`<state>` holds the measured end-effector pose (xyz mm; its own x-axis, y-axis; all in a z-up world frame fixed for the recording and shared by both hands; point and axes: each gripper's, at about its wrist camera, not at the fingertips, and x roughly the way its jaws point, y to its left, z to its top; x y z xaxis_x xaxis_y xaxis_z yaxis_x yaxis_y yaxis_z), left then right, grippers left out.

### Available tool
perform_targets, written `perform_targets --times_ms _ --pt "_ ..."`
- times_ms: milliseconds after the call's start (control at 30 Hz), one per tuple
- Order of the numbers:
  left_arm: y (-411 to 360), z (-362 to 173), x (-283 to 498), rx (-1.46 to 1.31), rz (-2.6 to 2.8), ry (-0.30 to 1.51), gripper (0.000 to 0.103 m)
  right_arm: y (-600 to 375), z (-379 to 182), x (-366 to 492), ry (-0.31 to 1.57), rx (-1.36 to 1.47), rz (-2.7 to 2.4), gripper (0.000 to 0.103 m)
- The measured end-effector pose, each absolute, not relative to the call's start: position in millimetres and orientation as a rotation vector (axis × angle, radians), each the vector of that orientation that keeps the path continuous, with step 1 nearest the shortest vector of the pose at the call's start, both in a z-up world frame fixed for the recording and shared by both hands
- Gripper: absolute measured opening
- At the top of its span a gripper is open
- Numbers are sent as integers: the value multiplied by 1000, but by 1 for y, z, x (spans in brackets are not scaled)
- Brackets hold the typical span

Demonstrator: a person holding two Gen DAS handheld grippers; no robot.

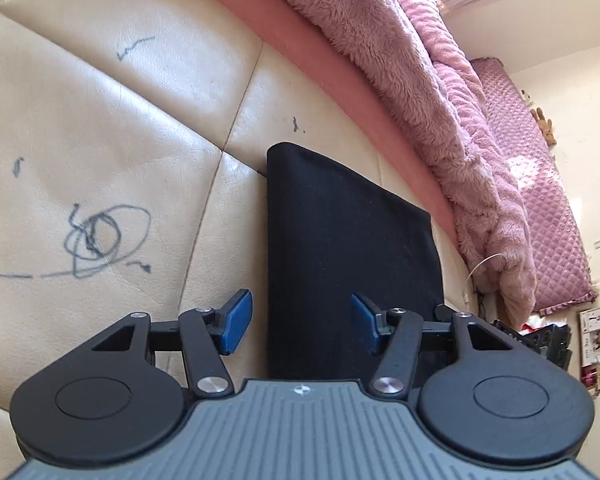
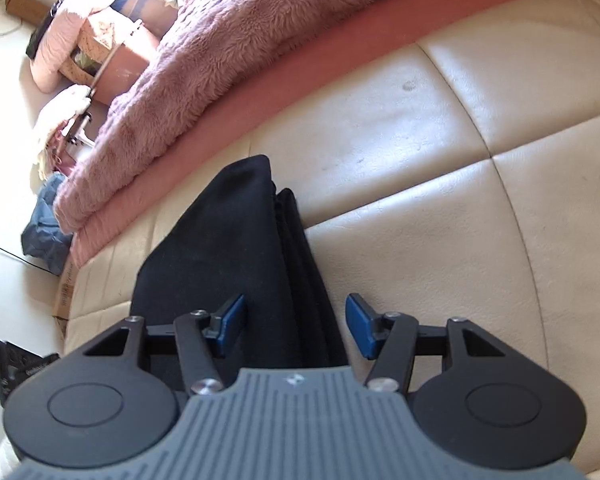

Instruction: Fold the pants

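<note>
No readable words, brands or numbers appear in either view. The pen scribbles point(image 1: 100, 240) on the cream leather cushion point(image 1: 80, 120), at nine o'clock in the left wrist view, form no letters. The print on the cardboard box point(image 2: 65, 294) at nine o'clock in the right wrist view is too blurred to read.

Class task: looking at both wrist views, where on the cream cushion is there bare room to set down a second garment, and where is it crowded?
Bare cream leather lies left of the folded black pants, around the pen scribbles. More lies right of the pants, across the seams. It is crowded along the back, where the pink fluffy blanket overhangs the pink edge.
</note>
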<state>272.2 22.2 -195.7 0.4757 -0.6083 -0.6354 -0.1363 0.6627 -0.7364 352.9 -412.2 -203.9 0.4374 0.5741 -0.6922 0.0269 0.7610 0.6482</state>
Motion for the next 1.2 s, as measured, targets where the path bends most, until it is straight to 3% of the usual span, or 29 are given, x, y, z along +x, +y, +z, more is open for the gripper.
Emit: perform_targets --times_ms 233,267,300,333,500,933,1200 --pt "12 -203 279 -842 -357 1051 59 -409 -211 364 1073 671 421 49" --pt "12 -204 279 -836 -348 1054 51 -409 -212 365 1074 678 420 40" --pt "12 -204 279 -826 -337 1059 39 -411 -215 365 1072 696 418 36" --pt "12 -204 279 -824 -340 1061 33 -413 -218 365 1073 721 425 32" --pt "7 -192 279 -738 -317 1063 21 -411 -215 364 1074 729 437 18" --pt "17 -142 269 -551 -305 1037 18 -378 -184 348 1085 698 447 11" --pt "91 -116 274 -500 -308 1005 18 -307 -162 348 1061 729 520 11"
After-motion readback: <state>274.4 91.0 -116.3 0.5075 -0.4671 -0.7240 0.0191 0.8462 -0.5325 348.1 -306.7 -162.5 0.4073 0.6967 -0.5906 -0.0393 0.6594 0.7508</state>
